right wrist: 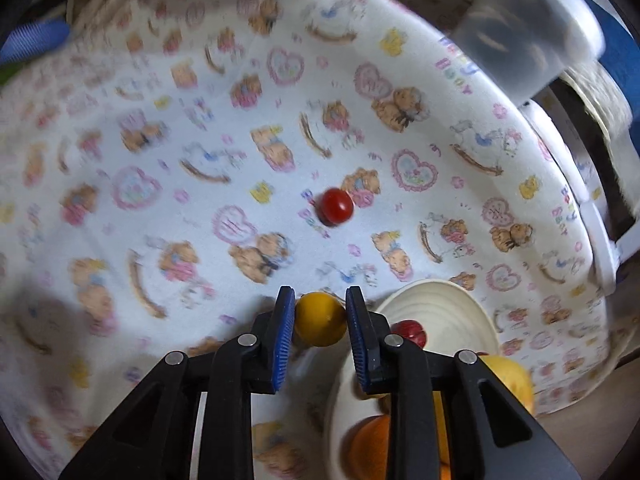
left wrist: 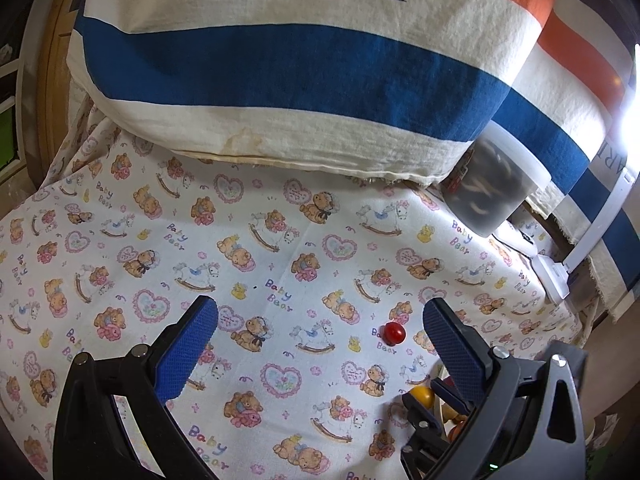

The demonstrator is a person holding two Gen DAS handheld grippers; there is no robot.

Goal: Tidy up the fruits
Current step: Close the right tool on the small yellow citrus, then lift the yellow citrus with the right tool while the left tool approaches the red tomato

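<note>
My right gripper [right wrist: 320, 320] is shut on a yellow fruit [right wrist: 320, 325], held above the patterned cloth just left of a white plate [right wrist: 440, 304]. The plate holds a red fruit [right wrist: 410, 330], an orange fruit [right wrist: 370, 446] and a yellow fruit [right wrist: 510, 380]. A small red fruit [right wrist: 336, 207] lies alone on the cloth ahead. My left gripper [left wrist: 320, 332] is open and empty above the cloth; the same red fruit [left wrist: 395, 333] lies just left of its right finger. The right gripper with its yellow fruit [left wrist: 422, 397] shows at the lower right of the left wrist view.
A baby-bear print cloth [left wrist: 260, 260] covers the surface. A large striped "PARIS" cushion [left wrist: 280, 60] stands at the back. A translucent lidded container [left wrist: 492, 184] leans at the back right, next to a white lamp base [left wrist: 554, 276].
</note>
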